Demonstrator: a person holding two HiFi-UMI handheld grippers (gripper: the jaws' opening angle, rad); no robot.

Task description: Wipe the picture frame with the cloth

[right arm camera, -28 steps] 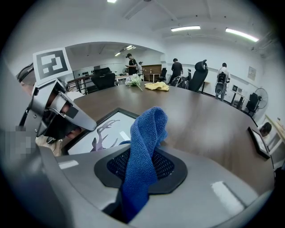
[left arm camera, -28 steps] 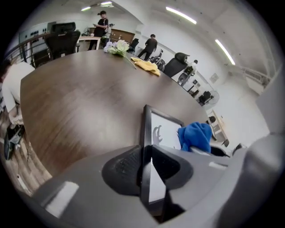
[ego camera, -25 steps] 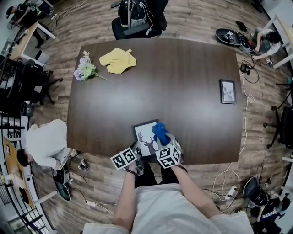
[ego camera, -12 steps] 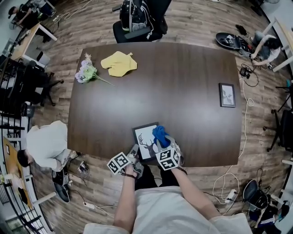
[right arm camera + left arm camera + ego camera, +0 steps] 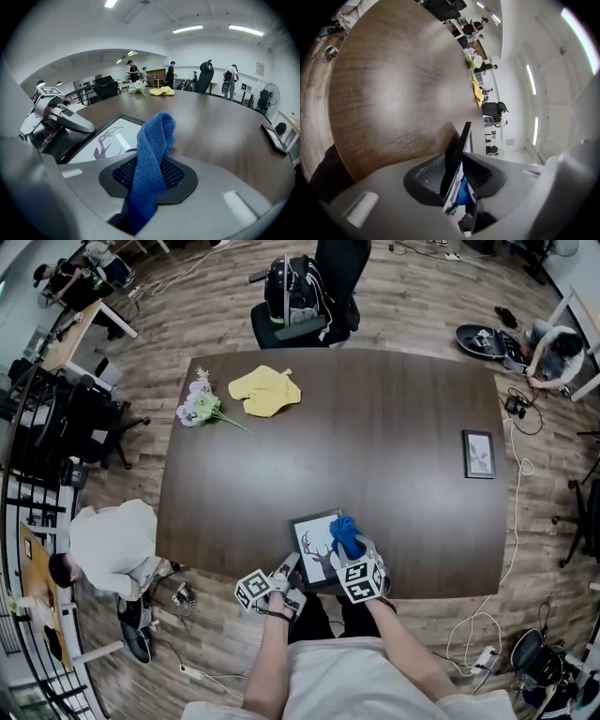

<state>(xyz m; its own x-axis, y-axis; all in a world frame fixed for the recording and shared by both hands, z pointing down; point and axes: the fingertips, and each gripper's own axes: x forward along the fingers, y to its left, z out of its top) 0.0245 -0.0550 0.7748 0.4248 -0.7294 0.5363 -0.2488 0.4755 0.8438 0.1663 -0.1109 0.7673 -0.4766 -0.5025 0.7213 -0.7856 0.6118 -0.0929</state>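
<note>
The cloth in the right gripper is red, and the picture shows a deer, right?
Not red: the cloth is blue, as the right gripper view shows. It is in the right gripper, and the picture does show a deer.

table's point(image 5: 375, 446) middle is open; flowers point(image 5: 199, 407) and yellow cloth point(image 5: 265, 391) sit far left, small frame point(image 5: 478, 454) at right, picture frame point(image 5: 314, 542) at near edge.

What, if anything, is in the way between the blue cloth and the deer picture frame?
Nothing visible. The blue cloth, clamped in the right gripper, hangs over the right side of the picture frame. The left gripper sits at the frame's near edge, off to the side, jaws opening around it.
</note>
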